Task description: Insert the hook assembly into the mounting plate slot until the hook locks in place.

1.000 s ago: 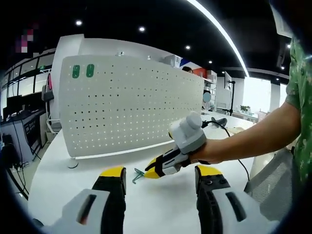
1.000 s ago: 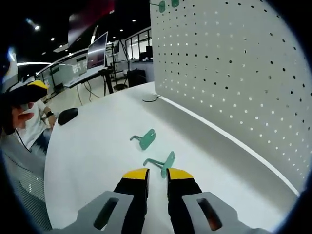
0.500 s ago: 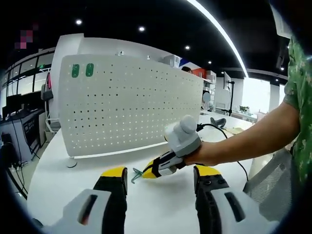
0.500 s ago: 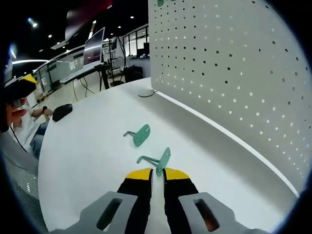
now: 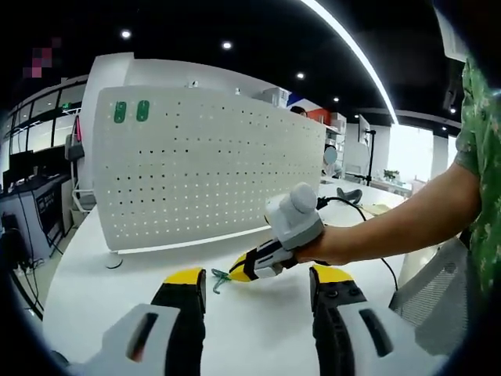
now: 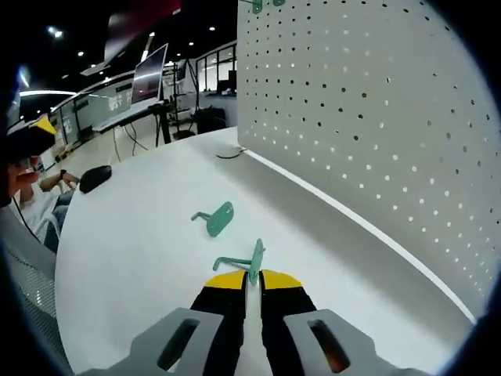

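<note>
Pinching the flat plate of a small green metal hook [image 6: 252, 262] between its yellow-tipped fingers, the right gripper [image 6: 250, 283] is holding it edge-on on the white tabletop [image 6: 133, 235], in front of the tall white perforated pegboard panel [image 6: 376, 117]. The grip looks thin: it is catching only the plate's lower edge, so the hook could be twisting or slipping out on lifting, and a skewed hook would probably be missing the pegboard's holes or jamming short of locking. A second green hook [image 6: 214, 219] is lying further along the pegboard's foot. The left gripper [image 5: 254, 283] is hovering with fingers spread wide, gripping nothing, facing the pegboard. Two green plates [image 5: 130, 111] are sitting at the pegboard's upper corner. How deep the plate is sitting between the pads is hidden.
</note>
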Tool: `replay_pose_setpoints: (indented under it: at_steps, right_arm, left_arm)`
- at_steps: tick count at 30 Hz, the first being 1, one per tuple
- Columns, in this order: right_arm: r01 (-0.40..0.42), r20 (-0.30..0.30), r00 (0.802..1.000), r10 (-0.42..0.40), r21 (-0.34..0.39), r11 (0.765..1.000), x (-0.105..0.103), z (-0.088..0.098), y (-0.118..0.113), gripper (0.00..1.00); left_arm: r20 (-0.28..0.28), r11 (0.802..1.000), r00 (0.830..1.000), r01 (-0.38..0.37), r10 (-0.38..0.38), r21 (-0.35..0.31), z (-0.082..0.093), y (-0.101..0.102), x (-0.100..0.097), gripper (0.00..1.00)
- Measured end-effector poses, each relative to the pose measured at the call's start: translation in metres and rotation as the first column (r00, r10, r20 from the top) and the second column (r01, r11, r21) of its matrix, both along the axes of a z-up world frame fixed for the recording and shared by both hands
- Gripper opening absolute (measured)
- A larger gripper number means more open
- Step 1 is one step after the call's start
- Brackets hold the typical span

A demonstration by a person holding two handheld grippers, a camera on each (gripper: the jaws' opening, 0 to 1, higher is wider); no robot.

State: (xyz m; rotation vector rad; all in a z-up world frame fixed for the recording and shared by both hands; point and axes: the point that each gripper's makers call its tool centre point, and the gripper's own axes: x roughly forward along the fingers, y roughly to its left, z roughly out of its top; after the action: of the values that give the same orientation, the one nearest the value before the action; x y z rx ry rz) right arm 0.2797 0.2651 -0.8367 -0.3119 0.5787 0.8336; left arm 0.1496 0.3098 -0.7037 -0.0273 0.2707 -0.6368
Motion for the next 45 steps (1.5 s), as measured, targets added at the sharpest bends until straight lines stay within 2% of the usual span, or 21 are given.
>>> replay_pose_setpoints:
  at_steps: [5,25,39,45]
  right_arm:
    - [0.016,0.008,1.000,-0.016,-0.006,1.000,0.004,0.000,-0.004,0.03]
    - [-0.003,0.018,1.000,0.003,-0.018,1.000,0.009,-0.002,-0.002,0.01]
    - [-0.001,0.000,1.000,0.001,0.009,1.000,0.007,0.005,-0.008,0.00]
    - [0.017,-0.027,1.000,-0.016,0.025,1.000,0.005,0.010,-0.014,0.00]
  left_arm:
    - [-0.001,1.000,1.000,-0.003,0.003,-0.002,0.000,0.001,0.000,0.54]
    - [-0.006,1.000,1.000,-0.002,0.002,0.000,-0.001,0.001,0.001,0.53]
    - [-0.004,1.000,1.000,0.004,-0.004,0.009,-0.002,0.000,0.000,0.52]
    - [-0.001,1.000,1.000,0.008,-0.008,0.016,-0.002,-0.001,0.000,0.51]
